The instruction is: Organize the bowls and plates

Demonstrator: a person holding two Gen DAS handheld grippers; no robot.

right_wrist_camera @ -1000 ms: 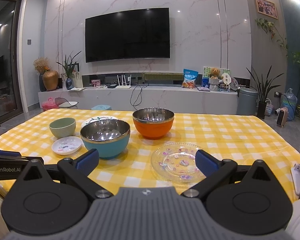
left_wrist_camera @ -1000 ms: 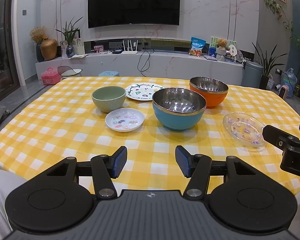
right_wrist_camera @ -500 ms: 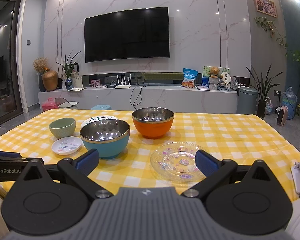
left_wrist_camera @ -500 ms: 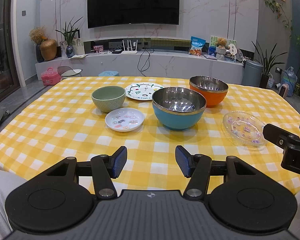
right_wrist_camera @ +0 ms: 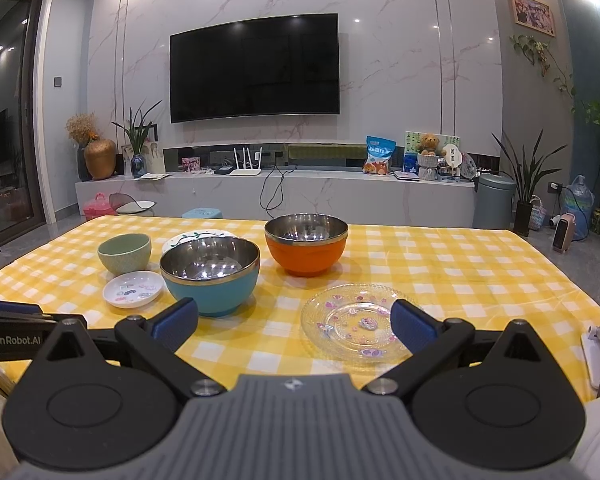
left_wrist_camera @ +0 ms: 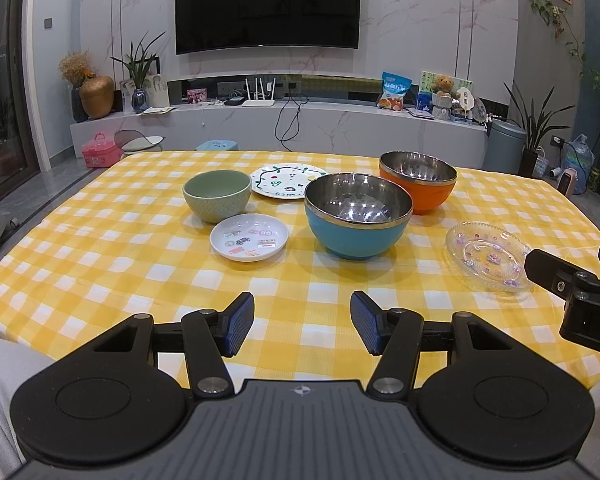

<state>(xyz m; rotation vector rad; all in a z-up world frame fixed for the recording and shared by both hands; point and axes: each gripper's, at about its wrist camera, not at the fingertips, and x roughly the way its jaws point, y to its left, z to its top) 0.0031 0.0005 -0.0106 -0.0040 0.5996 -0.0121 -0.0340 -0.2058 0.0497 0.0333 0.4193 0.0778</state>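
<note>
Plates and bowls: six pieces spread singly on the bench (left_wrist_camera: 100, 248), nothing stacked. Starting step, by the look of it. Left gripper (left_wrist_camera: 302, 328) and right gripper (right_wrist_camera: 294, 320) both empty, fingers spread wide. Next: reach for glass plate (right_wrist_camera: 354, 322), nearest right.

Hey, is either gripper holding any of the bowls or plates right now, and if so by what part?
Nothing is held. The left gripper and right gripper are both open, with only tablecloth between the jaws.

Surface (left_wrist_camera: 100, 264) in yellow check cloth — ahead of the tongs: green bowl (left_wrist_camera: 217, 195), two white plates (left_wrist_camera: 249, 237) (left_wrist_camera: 286, 181), blue bowl (left_wrist_camera: 358, 214), orange bowl (left_wrist_camera: 418, 181), glass plate (left_wrist_camera: 488, 255).
</note>
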